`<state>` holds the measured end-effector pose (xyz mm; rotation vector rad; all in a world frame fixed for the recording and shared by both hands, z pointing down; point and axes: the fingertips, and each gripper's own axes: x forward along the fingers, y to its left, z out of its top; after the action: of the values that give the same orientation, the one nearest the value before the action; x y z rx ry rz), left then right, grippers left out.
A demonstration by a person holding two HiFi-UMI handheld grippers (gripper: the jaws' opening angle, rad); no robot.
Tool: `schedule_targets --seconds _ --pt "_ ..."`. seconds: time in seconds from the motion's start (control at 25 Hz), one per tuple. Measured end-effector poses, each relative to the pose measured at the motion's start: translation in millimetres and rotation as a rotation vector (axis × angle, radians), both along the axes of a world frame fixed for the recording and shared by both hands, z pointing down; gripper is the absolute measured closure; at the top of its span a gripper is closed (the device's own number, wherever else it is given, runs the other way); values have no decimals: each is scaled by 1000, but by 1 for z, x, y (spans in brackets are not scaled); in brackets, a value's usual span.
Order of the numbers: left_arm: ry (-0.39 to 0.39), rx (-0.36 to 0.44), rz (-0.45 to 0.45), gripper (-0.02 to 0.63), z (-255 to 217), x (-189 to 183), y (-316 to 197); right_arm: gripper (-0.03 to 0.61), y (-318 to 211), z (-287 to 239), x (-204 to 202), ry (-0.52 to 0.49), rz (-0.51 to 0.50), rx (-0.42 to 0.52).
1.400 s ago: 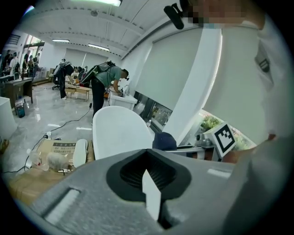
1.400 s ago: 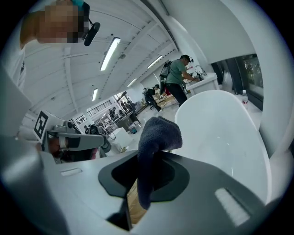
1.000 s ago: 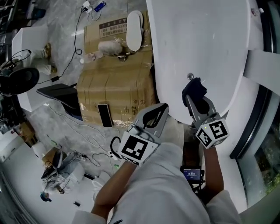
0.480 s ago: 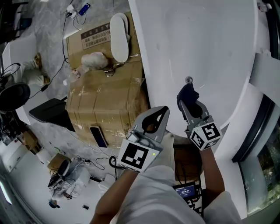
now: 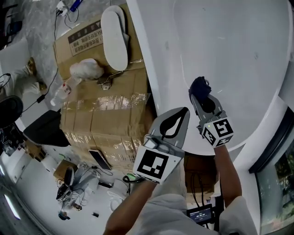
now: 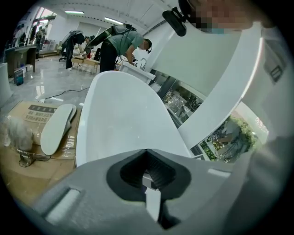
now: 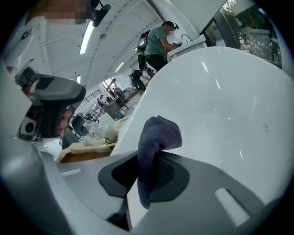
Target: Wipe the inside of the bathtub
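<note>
We have the right gripper point(image 5: 202, 102) pinching the dark cloth point(image 7: 156, 137), and the left gripper point(image 5: 183, 114) closed on nothing. We should press the cloth flat toward 12 o'clock; contact with the bathtub point(image 5: 239, 55) is unclear.

On your left, a taped cardboard box point(image 5: 101, 110) stands on a grey marbled floor point(image 5: 43, 23). A white oval board point(image 5: 115, 39) and a crumpled plastic bag point(image 5: 85, 69) lie on top of it, and a dark phone point(image 5: 98, 159) lies near its closer edge. Cables point(image 5: 69, 11) trail over the floor beyond the box. On your right, a dark-framed window point(image 5: 281, 183) shows greenery outside. Strip lights point(image 6: 73, 12) run along the white ceiling, and a person in a green shirt point(image 6: 121, 43) bends forward far back in the hall.
</note>
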<state>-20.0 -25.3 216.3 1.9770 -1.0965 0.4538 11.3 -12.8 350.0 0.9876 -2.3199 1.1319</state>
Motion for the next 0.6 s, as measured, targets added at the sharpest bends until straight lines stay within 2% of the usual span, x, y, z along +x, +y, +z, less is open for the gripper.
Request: schedule_targets --seconds 0.12,0.6 --pt "1 -34 -21 617 31 -4 1 525 -1 32 -7 3 -5 -17" --pt "-43 -131 24 617 127 8 25 525 -8 119 -17 -23 -45 -87"
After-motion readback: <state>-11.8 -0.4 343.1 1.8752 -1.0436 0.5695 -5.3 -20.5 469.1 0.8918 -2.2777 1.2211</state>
